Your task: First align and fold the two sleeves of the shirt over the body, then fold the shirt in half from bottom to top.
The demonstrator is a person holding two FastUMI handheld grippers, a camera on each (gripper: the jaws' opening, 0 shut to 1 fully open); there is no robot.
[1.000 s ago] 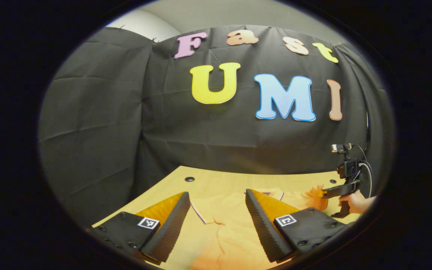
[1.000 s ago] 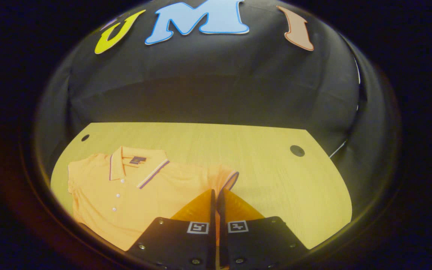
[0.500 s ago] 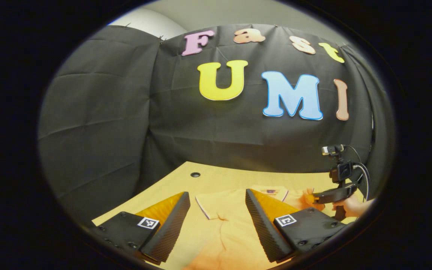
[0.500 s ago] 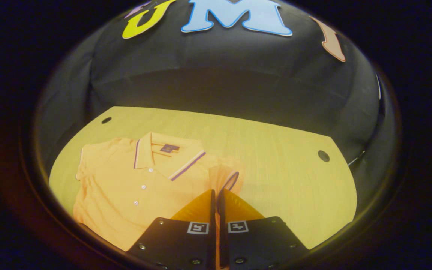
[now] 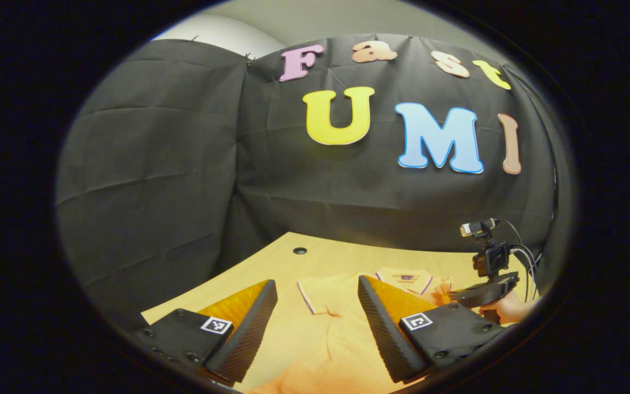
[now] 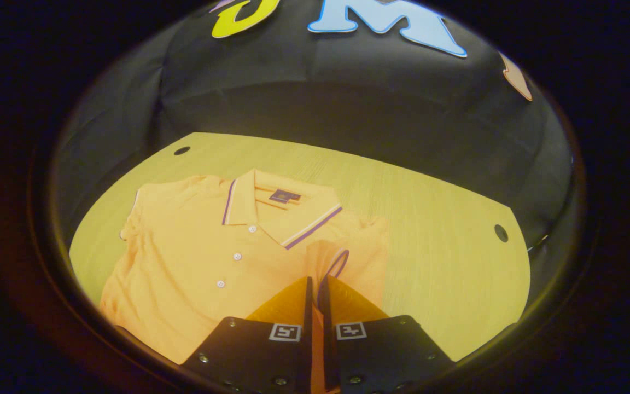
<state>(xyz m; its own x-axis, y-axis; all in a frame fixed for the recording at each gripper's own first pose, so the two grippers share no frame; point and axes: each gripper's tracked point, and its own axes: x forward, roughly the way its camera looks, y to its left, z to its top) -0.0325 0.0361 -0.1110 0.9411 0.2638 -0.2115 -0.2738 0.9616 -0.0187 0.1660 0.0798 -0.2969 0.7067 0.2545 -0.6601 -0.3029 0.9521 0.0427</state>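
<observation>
My right gripper (image 6: 315,284) is pinched on the sleeve (image 6: 332,261) of the shirt (image 6: 205,273), lifting it over the body beside the collar (image 6: 285,213). The shirt lies flat on the table (image 6: 435,219), buttons up. My left gripper (image 5: 318,306) hangs spread wide over the shirt's other sleeve (image 5: 315,293), touching nothing. A hand (image 5: 509,312) holds the right gripper.

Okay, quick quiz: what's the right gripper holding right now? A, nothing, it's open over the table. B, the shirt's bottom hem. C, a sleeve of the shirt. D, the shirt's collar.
C: the right gripper is shut on the sleeve, its striped cuff standing up just past the fingertips.
</observation>
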